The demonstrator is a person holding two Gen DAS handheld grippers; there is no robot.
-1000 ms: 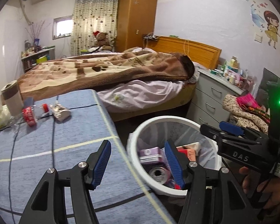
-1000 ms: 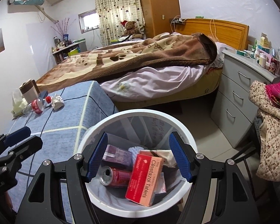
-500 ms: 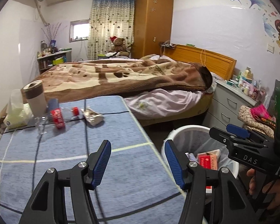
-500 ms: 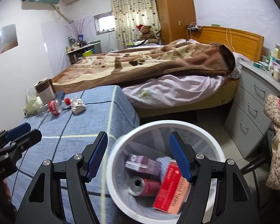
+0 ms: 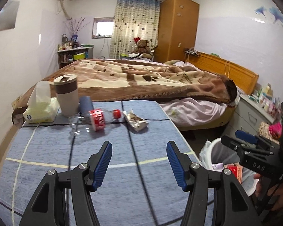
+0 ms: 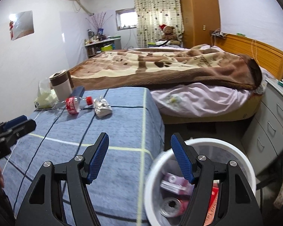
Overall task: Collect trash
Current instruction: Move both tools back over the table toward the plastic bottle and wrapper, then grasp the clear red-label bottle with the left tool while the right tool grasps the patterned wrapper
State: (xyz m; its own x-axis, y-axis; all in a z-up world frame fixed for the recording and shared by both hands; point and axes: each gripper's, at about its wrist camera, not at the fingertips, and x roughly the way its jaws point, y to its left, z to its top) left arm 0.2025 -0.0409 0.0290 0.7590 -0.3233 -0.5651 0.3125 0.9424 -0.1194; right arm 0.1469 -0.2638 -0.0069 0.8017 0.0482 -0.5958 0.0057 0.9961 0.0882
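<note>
A clear plastic bottle with a red label and red cap (image 5: pixel 96 119) (image 6: pixel 73 106) lies on its side at the far end of the blue table (image 5: pixel 66 162) (image 6: pixel 122 124). A crumpled silver wrapper (image 5: pixel 135 122) (image 6: pixel 102 108) lies beside it. The white trash bin (image 6: pixel 241 158) (image 5: pixel 213 150) stands right of the table and holds a can, a red box and a purple pack. My left gripper (image 5: pixel 138 162) is open and empty over the table's near half. My right gripper (image 6: pixel 139 158) is open and empty over the table's right edge and the bin's left rim; it also shows in the left wrist view (image 5: pixel 251 145).
A tissue pack (image 5: pixel 40 111), a lidded cup (image 5: pixel 67 94) and a small blue box (image 5: pixel 85 103) stand at the table's far left. A bed with a brown blanket (image 5: pixel 141 79) lies behind. Grey drawers (image 6: pixel 269 124) stand on the right.
Both grippers have swung left, away from the bin and toward the table. The bottle and wrapper now sit nearer the centre of both views. Both stay open.
</note>
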